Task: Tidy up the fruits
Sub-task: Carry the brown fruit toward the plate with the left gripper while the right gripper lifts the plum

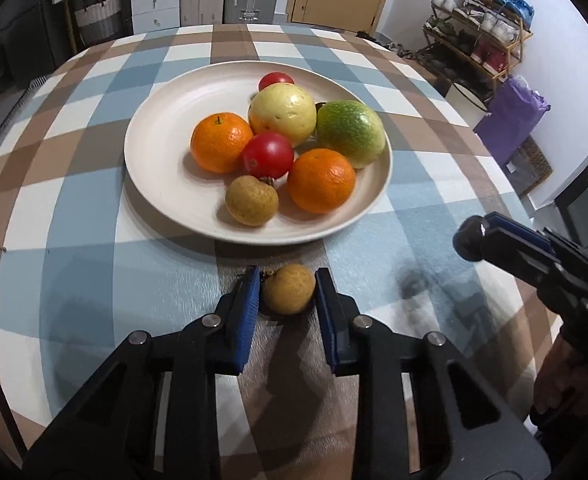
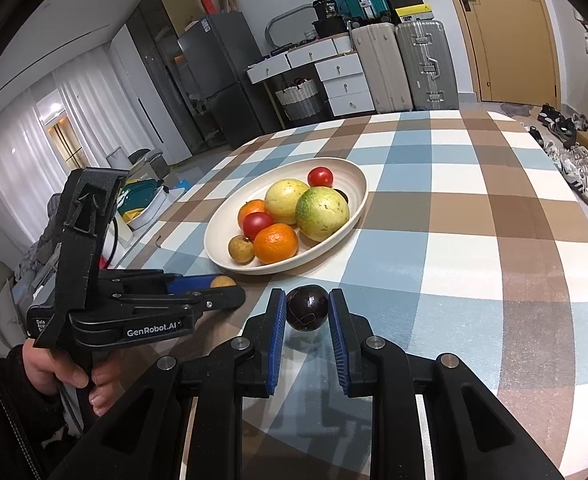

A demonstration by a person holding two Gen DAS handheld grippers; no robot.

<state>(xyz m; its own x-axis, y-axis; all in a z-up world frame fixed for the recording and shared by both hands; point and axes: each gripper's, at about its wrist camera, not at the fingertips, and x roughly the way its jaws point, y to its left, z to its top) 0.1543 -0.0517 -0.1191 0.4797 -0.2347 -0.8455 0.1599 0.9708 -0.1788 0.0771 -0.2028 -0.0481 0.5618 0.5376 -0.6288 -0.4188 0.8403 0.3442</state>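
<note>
We see a tan, rough-skinned longan (image 1: 289,289) pinched in our left gripper (image 1: 288,286), just off the plate (image 1: 162,128) rim; our right gripper (image 2: 307,309) clamps a glossy dark round fruit (image 2: 307,308) near the tablecloth (image 2: 474,240) front edge.

Left gripper (image 1: 287,290) has its blue pads right up against a tan longan (image 1: 289,289) on the checkered tablecloth (image 1: 74,152), just short of the white plate (image 1: 162,136) loaded with oranges, tomatoes and guavas, right gripper (image 1: 470,238) poking in nearby.
</note>
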